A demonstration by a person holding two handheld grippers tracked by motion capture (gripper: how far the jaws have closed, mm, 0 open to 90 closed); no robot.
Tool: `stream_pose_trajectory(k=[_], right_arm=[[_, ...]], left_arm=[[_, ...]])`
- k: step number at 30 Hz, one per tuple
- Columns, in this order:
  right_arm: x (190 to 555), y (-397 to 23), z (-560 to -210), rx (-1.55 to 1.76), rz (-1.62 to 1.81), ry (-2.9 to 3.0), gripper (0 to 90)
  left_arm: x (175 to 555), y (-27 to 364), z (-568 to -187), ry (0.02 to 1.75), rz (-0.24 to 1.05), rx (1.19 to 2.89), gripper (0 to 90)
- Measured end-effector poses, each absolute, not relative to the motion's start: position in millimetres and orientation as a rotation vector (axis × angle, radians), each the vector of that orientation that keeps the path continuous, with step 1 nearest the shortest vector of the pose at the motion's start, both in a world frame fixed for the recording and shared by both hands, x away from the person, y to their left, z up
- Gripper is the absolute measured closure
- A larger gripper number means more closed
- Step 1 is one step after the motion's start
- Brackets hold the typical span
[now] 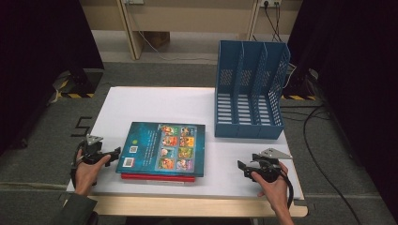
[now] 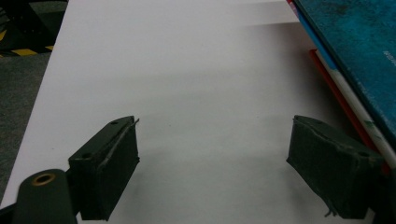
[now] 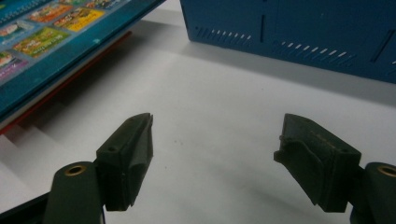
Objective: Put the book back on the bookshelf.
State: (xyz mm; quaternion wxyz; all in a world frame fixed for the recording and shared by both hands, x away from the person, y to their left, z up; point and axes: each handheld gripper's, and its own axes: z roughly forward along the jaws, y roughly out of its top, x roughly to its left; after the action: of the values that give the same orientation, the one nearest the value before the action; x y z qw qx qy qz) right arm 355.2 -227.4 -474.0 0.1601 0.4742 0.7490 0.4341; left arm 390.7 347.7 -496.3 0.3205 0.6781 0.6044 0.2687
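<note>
Two books stacked at table centre-left: blue book [image 1: 162, 149] on red book [image 1: 157, 177]. Left gripper [image 1: 112, 153] just beside the blue book's edge, right gripper [image 1: 241, 167] well apart; both spread, empty. Stiff hardcovers, glossy, likely slippery, fairly heavy; pinch overhanging edge near spine.

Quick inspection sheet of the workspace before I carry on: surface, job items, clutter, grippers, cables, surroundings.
Surface: white table top, bare around the books.
Job's things: teal picture book lying flat on a red book; blue three-slot file rack upright at the far right, slots empty.
Clutter: nothing seen.
Grippers: left hand-held gripper open, beside the books' left edge; right hand-held gripper open, near the table's front right, nothing between its jaws.
Cables: black cable on the floor at right.
Surroundings: grey carpet, dark curtains.
</note>
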Motion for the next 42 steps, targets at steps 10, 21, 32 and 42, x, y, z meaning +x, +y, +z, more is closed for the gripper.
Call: stream_pose_trajectory(k=[10,21,32,42], right_arm=[[352,-219,-471,1.333,1.316,2.132,28.0],[351,-192,-470,1.305,1.431,2.191,29.3],[355,-155,-474,1.288,1.496,2.277,27.3],[360,-120,-480,1.253,1.501,2.377,26.1]], left_arm=[[386,340,-487,1.569,0.714,1.744,15.6],[378,332,-476,1.534,0.731,1.757,19.4],[366,312,-465,1.446,0.702,1.824,15.8],[370,333,-468,1.517,0.735,1.829,16.2]])
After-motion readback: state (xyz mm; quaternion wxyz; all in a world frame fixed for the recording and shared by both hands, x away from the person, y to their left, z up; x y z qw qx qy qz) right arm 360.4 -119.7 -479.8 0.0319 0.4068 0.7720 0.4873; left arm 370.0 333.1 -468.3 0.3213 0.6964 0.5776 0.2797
